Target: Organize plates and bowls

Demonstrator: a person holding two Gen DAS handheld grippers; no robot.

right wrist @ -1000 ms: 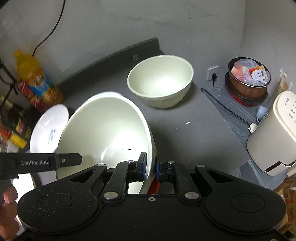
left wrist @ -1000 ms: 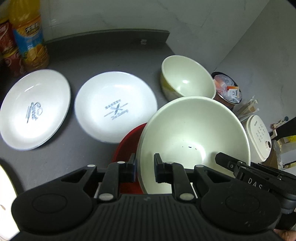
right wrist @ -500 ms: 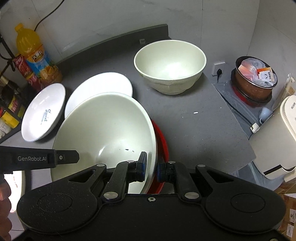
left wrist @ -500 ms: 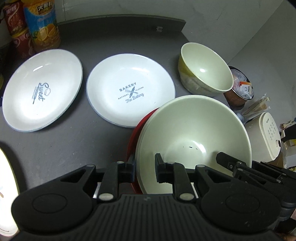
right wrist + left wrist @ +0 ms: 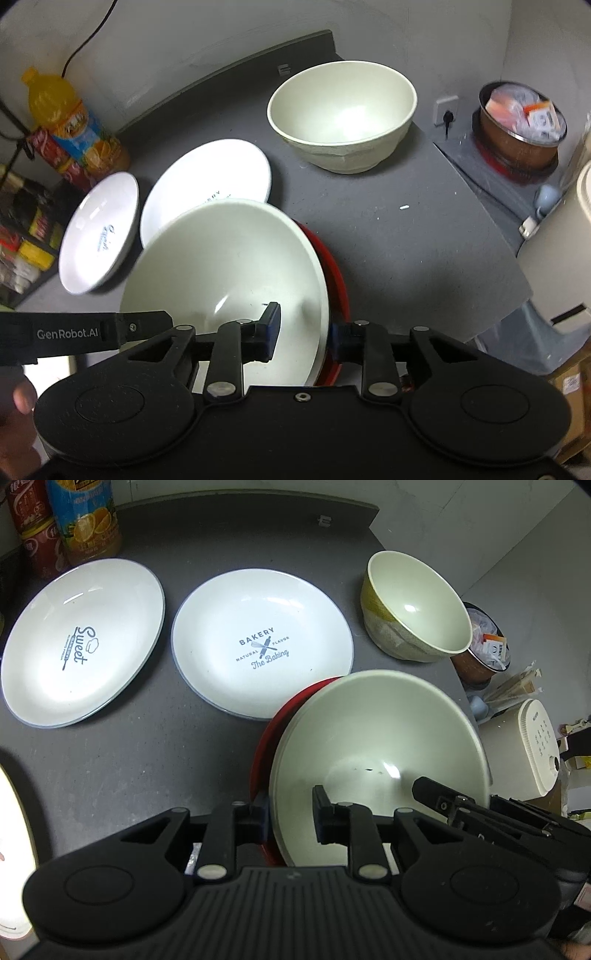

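A large cream bowl [image 5: 380, 746] sits inside a red bowl [image 5: 269, 734] on the dark counter; it also shows in the right wrist view [image 5: 225, 266], with the red bowl's rim [image 5: 338, 280] beside it. My left gripper [image 5: 290, 814] straddles the bowls' near-left rim with its jaws apart. My right gripper [image 5: 304, 332] straddles the right rim, also with jaws apart. A second cream bowl [image 5: 410, 605] [image 5: 343, 114] stands at the back right. Two white plates, "Bakery" [image 5: 262, 642] [image 5: 207, 184] and "Sweet" [image 5: 81, 638] [image 5: 99, 229], lie flat on the left.
An orange juice bottle [image 5: 85, 517] [image 5: 70, 118] and red cans [image 5: 37, 528] stand at the back left. A brown pot [image 5: 521, 125] and a white appliance [image 5: 528, 746] sit off the counter's right edge. A lit white plate edge [image 5: 11, 849] shows at the far left.
The stacked bowls came down onto the counter. Both grippers' jaws have opened from the rim; the right opened widely in the last half second.
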